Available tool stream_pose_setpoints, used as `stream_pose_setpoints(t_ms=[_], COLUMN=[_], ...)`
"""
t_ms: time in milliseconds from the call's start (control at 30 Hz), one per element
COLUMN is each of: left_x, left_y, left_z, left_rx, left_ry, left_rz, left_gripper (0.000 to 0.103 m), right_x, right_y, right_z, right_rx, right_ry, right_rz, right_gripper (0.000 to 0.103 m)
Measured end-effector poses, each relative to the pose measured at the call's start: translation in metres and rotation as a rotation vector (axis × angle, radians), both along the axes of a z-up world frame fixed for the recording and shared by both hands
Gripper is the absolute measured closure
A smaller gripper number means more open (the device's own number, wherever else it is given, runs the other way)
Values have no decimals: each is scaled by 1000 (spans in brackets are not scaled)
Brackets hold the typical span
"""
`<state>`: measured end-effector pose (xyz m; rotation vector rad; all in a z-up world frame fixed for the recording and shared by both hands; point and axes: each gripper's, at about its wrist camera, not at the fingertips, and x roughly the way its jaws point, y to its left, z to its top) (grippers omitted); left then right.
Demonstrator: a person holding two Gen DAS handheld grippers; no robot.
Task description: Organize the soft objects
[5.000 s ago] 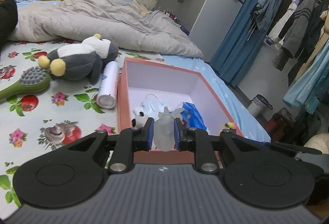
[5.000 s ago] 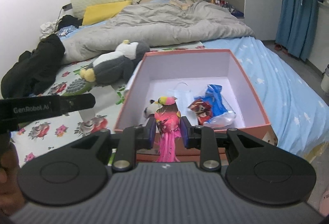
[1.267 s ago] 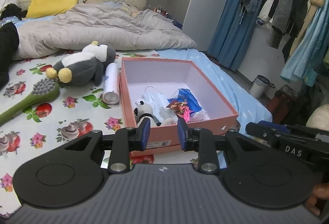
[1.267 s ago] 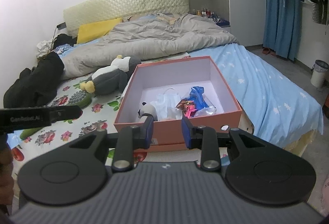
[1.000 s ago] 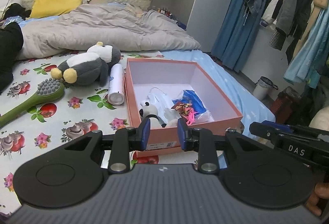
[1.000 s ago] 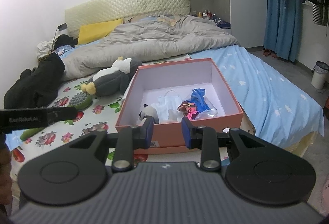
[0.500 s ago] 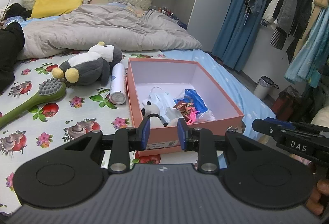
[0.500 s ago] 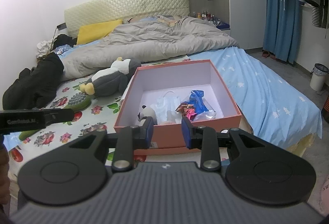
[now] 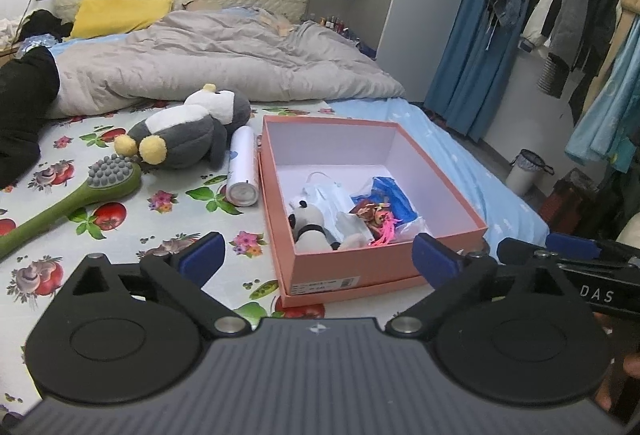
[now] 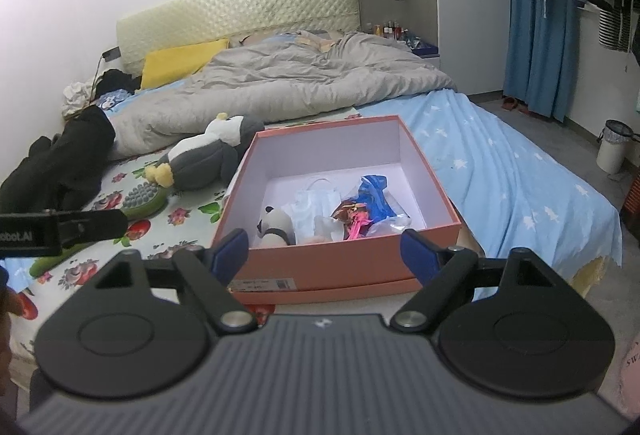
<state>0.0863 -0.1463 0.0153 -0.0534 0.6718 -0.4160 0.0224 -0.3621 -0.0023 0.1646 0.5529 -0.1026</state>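
Note:
An open salmon-pink box (image 9: pixel 352 269) (image 10: pixel 340 265) stands on the bed. Inside lie a small panda plush (image 9: pixel 306 225) (image 10: pixel 276 223), a white face mask (image 9: pixel 326 195) (image 10: pixel 312 201), a pink-haired doll (image 9: pixel 380 221) (image 10: pixel 354 219) and a blue bag (image 9: pixel 390 195) (image 10: pixel 374 195). A grey and white penguin plush (image 9: pixel 182 135) (image 10: pixel 204 153) lies left of the box. My left gripper (image 9: pixel 318 261) hovers before the box's near wall, jaws opening wide, nothing between them. My right gripper (image 10: pixel 326 249) hangs likewise, jaws opening and empty.
A white cylinder bottle (image 9: pixel 242 167) lies against the box's left wall. A green massage brush (image 9: pixel 76 195) (image 10: pixel 140 201) rests on the flowered sheet. A grey duvet (image 9: pixel 208 67), a yellow pillow (image 9: pixel 116 13) and black clothes (image 10: pixel 60 159) lie further back. Wardrobe, hanging clothes and a bin (image 9: pixel 524 171) stand right.
Both grippers' jaws have spread from a narrow gap to wide apart. Neither hand has moved. The box and its contents lie as before.

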Motion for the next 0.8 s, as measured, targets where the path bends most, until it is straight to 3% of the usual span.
stream_pose_setpoints(t_ms=[133, 200, 800], left_x=[-1, -1, -1], left_y=[2, 2, 6], left_z=[2, 1, -2], left_rx=[-4, -1, 14], left_ry=[7, 12, 25], left_rz=[-1, 5, 66], left_gripper=[0, 0, 0], right_x=[1, 2, 4], right_y=[0, 0, 2], right_z=[0, 0, -2], right_rx=[-1, -3, -7], right_ry=[4, 5, 6], right_rz=[2, 3, 0], right_gripper=[17, 0, 0])
